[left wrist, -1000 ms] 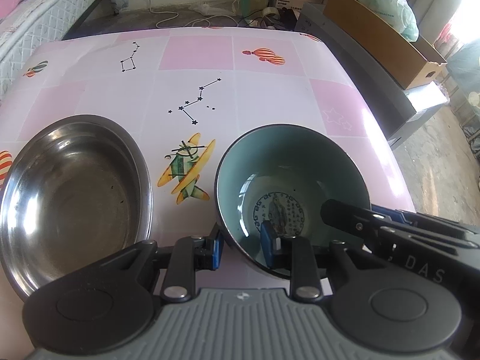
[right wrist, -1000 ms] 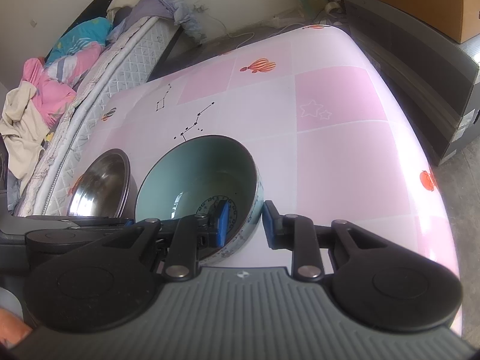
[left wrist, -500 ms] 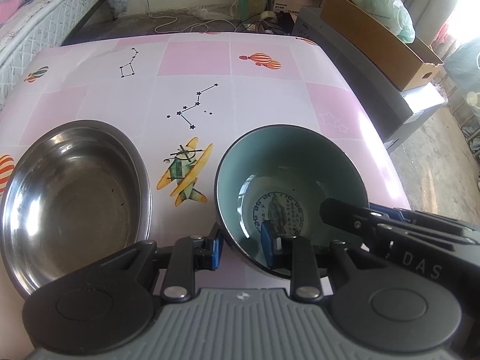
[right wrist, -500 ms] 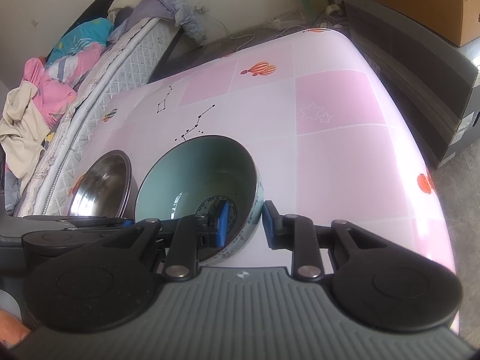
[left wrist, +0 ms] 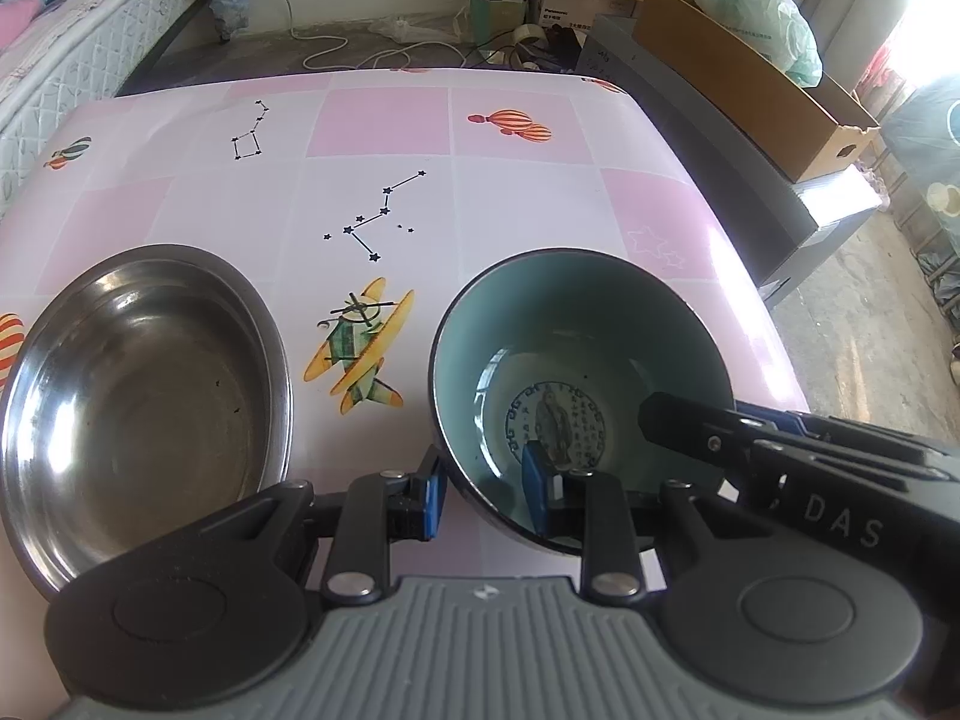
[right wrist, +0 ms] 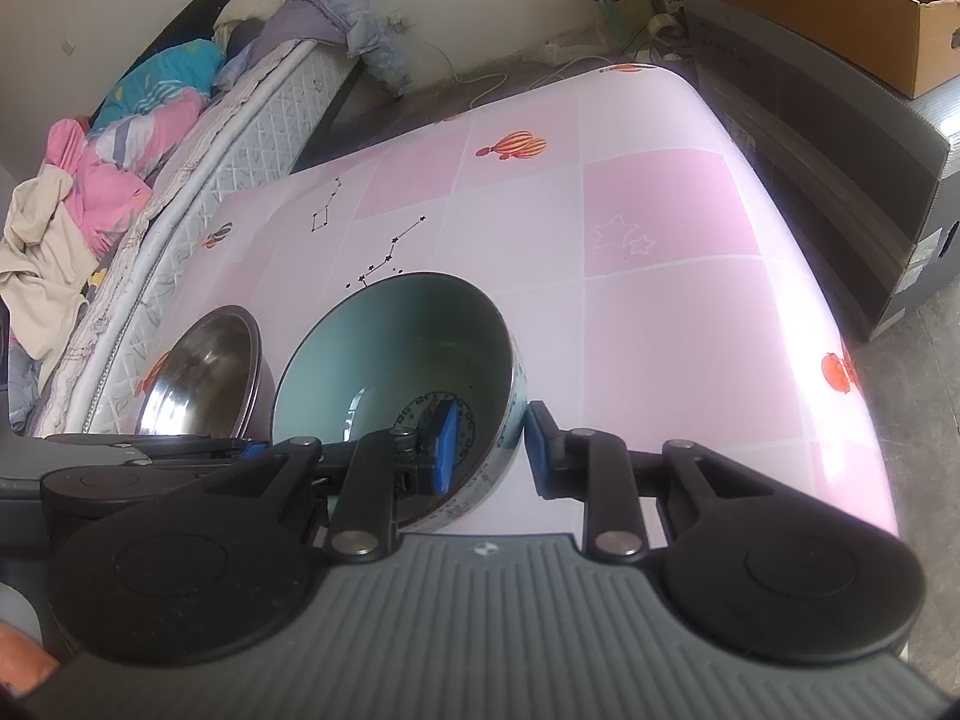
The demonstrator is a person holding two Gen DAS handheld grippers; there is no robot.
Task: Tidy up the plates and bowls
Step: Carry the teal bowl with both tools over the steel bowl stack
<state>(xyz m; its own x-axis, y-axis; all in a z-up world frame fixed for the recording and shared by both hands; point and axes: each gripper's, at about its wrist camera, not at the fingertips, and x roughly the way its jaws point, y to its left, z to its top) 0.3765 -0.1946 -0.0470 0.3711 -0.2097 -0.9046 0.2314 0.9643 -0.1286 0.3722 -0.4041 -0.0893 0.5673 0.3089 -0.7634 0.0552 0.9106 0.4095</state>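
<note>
The teal bowl (left wrist: 579,354) sits on the pink counter (left wrist: 528,204), and both grippers hold it by its rim. The left gripper (left wrist: 487,483) pinches the side of the rim nearest the steel bowl (left wrist: 138,384), with one blue pad inside the teal bowl and one outside. The right gripper (right wrist: 487,447) pinches the far side of the rim, away from the steel bowl, the same way. Both grippers are set narrow, closed on the thin bowl wall.

The steel bowl is just beside the teal bowl, on the left gripper's side. A painted plane on the counter shows in the gap between them. So the left hand is the one nearer to the steel bowl. My guess is that the teal bowl goes into the steel bowl next, so it would have to rise and cross that gap sideways.

Some things are hard to see. The grippers hide the near edge of the teal bowl, so I cannot tell if its bottom rests flat or is a little off the counter. The steel bowl's near edge is cut off too. No plates show anywhere.
</note>
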